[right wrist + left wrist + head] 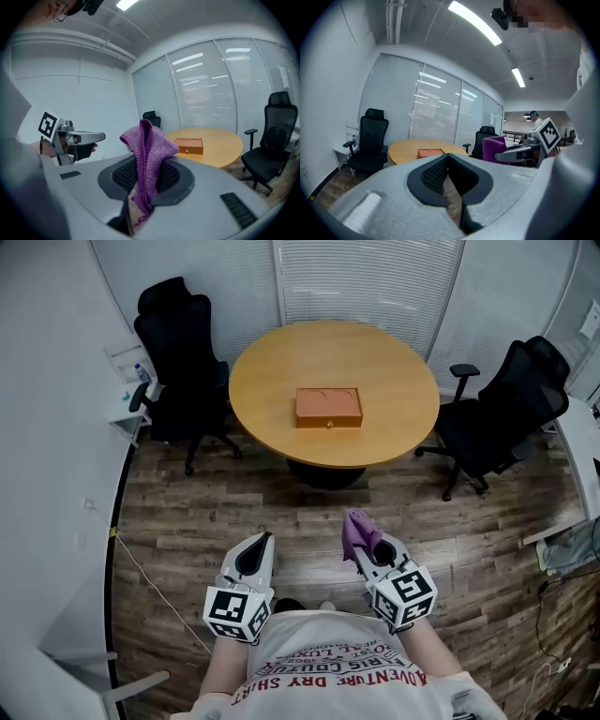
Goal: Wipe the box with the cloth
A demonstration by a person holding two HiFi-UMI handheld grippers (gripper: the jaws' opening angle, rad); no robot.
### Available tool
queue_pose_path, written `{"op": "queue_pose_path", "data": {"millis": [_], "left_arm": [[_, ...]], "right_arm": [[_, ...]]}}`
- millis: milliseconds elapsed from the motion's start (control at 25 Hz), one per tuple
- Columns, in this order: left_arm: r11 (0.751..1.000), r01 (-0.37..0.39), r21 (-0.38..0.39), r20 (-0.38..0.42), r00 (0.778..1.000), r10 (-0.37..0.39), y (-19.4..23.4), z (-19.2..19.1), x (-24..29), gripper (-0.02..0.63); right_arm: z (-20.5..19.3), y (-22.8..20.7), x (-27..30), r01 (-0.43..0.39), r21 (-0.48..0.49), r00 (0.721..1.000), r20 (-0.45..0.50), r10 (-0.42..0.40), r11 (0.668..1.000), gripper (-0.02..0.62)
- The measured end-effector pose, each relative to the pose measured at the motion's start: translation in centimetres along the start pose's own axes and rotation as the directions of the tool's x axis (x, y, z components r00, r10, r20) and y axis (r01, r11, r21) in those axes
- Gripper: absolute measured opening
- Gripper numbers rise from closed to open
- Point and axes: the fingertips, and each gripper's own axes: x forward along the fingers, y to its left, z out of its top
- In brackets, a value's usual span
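The left gripper (260, 542) has its fingers pressed together on nothing. The right gripper (362, 552) has its fingers clamped on the one purple knitted cloth (358, 532), which stands up from them. Well ahead, one flat orange rectangular box (329, 407) lies mid-desk on the round wooden desk (272, 381) (long axis left-to-right, clasp side facing the person).

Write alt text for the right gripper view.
The right gripper is shut on a purple cloth that bunches up above its jaws. Beyond, an orange box lies on a round wooden table with a black chair to its right. The left gripper shows at far left.
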Motion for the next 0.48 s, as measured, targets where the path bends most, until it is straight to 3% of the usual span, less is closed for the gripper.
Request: {"op": "queue_pose_path", "data": {"millis": [480], "left_arm": [[1.0,0.003,-0.011,-0.051,0.999,-0.004,3.4,-0.7,10.4,0.009]], "right_arm": [[0.0,-8.4,6.3,0.031,0.044,0.998,-0.052,-0.029,0.999,0.079]]}}
